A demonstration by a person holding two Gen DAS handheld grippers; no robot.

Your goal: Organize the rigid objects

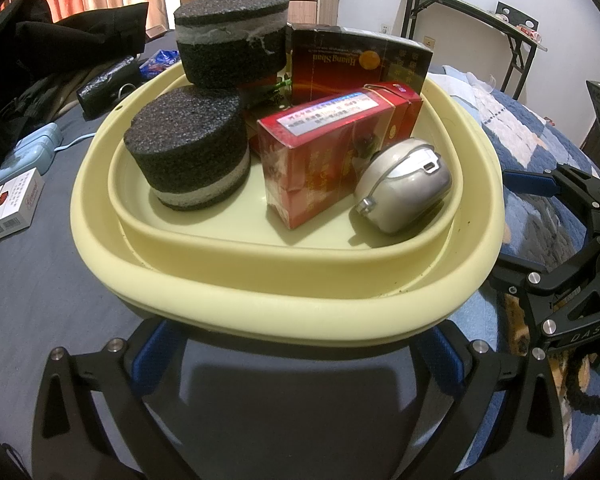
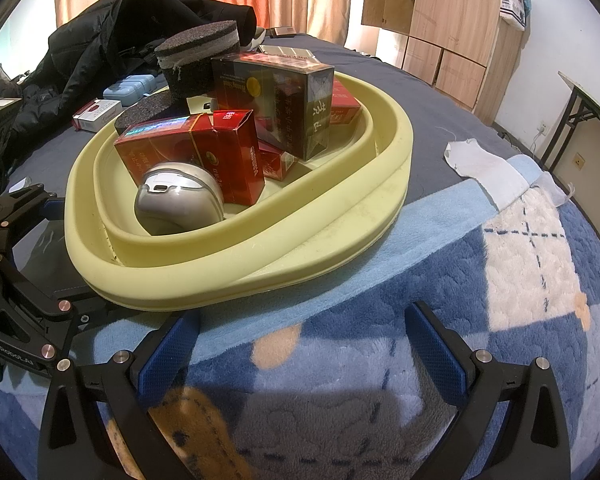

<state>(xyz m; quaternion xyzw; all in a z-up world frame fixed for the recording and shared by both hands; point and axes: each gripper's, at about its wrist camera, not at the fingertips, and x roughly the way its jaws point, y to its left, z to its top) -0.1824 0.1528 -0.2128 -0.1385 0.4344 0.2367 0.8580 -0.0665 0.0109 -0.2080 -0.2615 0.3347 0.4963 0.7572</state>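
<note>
A pale yellow basin [image 1: 284,304] [image 2: 260,268] sits on the bed. Inside it are two black foam cylinders, one low [image 1: 188,156] and one stacked higher [image 1: 232,36] [image 2: 198,54], a red carton [image 1: 328,152] [image 2: 196,152], a dark carton [image 1: 356,64] [image 2: 276,100] and a silver rounded device [image 1: 404,188] [image 2: 176,200]. My left gripper [image 1: 296,364] is open just short of the basin's near rim, nothing between its fingers. My right gripper [image 2: 300,348] is open over the blanket, beside the basin's rim, and holds nothing.
A white-and-red cigarette pack [image 1: 12,208] [image 2: 96,114] and a light blue case [image 1: 32,152] [image 2: 130,86] lie on the dark sheet left of the basin. Black clothing [image 1: 60,44] is piled behind. A blue checked blanket [image 2: 460,280] and a white cloth [image 2: 484,164] lie to the right.
</note>
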